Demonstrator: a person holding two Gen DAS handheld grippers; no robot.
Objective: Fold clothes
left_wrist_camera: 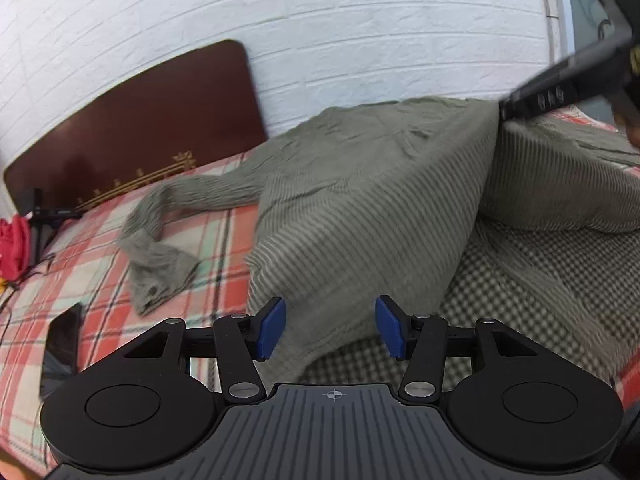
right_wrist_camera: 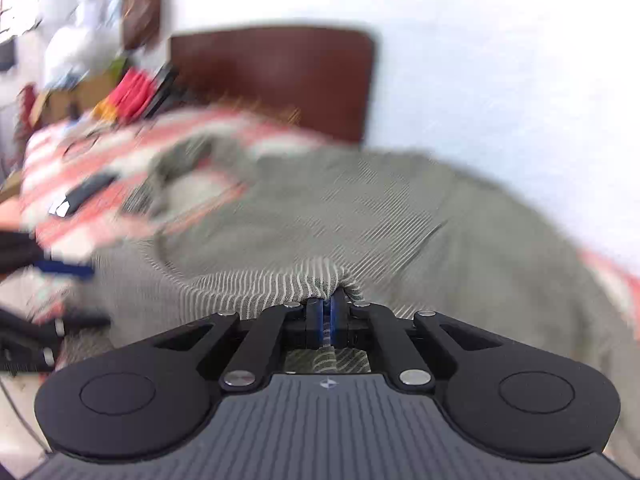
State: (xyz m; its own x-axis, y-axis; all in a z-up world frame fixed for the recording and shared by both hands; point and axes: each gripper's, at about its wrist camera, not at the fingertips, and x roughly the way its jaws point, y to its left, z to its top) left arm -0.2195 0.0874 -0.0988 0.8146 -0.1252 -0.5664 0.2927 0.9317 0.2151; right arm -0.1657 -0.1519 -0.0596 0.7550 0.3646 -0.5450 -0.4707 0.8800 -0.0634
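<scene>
The right gripper [right_wrist_camera: 325, 322] has its jaws closed on a pinched ridge of the grey-green ribbed knit sweater [right_wrist_camera: 320, 220]; the blue pads nearly meet, with fabric bunched between and just beyond them at 12 o'clock. The left gripper [left_wrist_camera: 330, 326] stands with jaws apart; a hanging fold of the sweater [left_wrist_camera: 360, 220] drapes close in front of the gap, but neither pad presses on it.

From the left wrist view the right gripper [left_wrist_camera: 560, 92] appears at 2 o'clock, lifting a peak of the sweater so that the cloth falls in a tent toward 6 o'clock. One sleeve [left_wrist_camera: 160, 240] trails toward 9 o'clock across the red-and-white plaid bed sheet [left_wrist_camera: 100, 280]. A dark flat phone [left_wrist_camera: 60, 344] lies on the sheet at 8 o'clock; the dark brown wooden headboard [left_wrist_camera: 140, 128] stands at 10 o'clock.

Procedure, as judged: keep the right grip firm and the lifted edge taut. Bring the left jaws onto the matching edge of the fold before closing. Lay the panel over evenly, avoiding the loose sleeve being trapped underneath. The right wrist view is blurred; fine detail there cannot be confirmed.
</scene>
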